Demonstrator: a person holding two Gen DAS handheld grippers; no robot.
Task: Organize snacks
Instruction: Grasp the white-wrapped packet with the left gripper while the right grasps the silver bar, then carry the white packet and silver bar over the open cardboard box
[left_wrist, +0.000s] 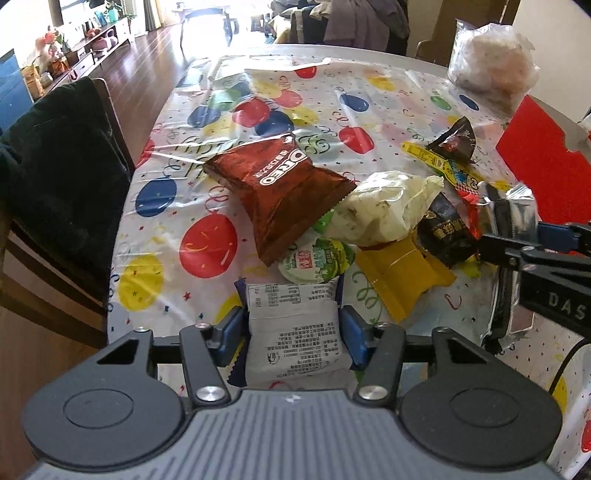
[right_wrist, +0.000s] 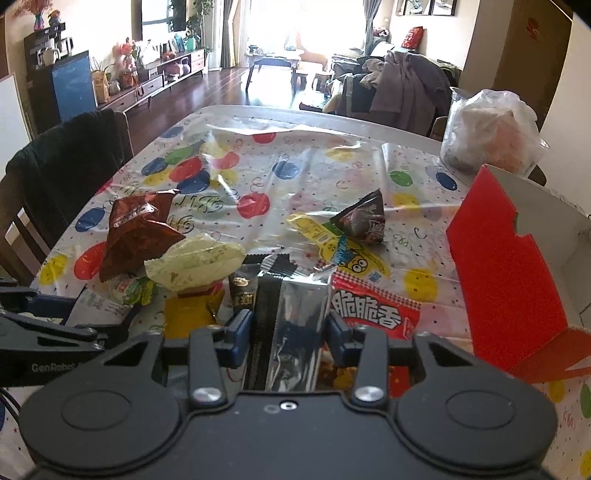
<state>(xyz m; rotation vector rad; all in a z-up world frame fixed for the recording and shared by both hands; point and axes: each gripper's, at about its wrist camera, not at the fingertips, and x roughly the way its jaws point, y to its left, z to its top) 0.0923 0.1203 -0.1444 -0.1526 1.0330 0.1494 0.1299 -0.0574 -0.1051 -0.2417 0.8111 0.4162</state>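
Firstly, left wrist view: left gripper (left_wrist: 293, 326) clamped on white printed-paper snack packet (left_wrist: 295, 332), blue pads (left_wrist: 232, 330) pressing both its edges, just nearer than the brown foil Oreo bag (left_wrist: 277, 192). Round green-lidded cup (left_wrist: 314, 260) touching that bag's near corner. Cream crinkled wrapper (left_wrist: 384, 206) lying just right of bag, flat yellow packet (left_wrist: 402, 277) beneath it. Right gripper (left_wrist: 517, 236) entering further right, holding silver foil pouch (left_wrist: 517, 210).

Next, right wrist view: right gripper (right_wrist: 290, 328) clenched on silver foil pouch (right_wrist: 295, 325), well right of the Oreo bag (right_wrist: 136, 232). Red crisp packet (right_wrist: 373, 310) touching pouch, red cardboard box (right_wrist: 506, 280) further right. All on balloon-print tablecloth (right_wrist: 295, 166).
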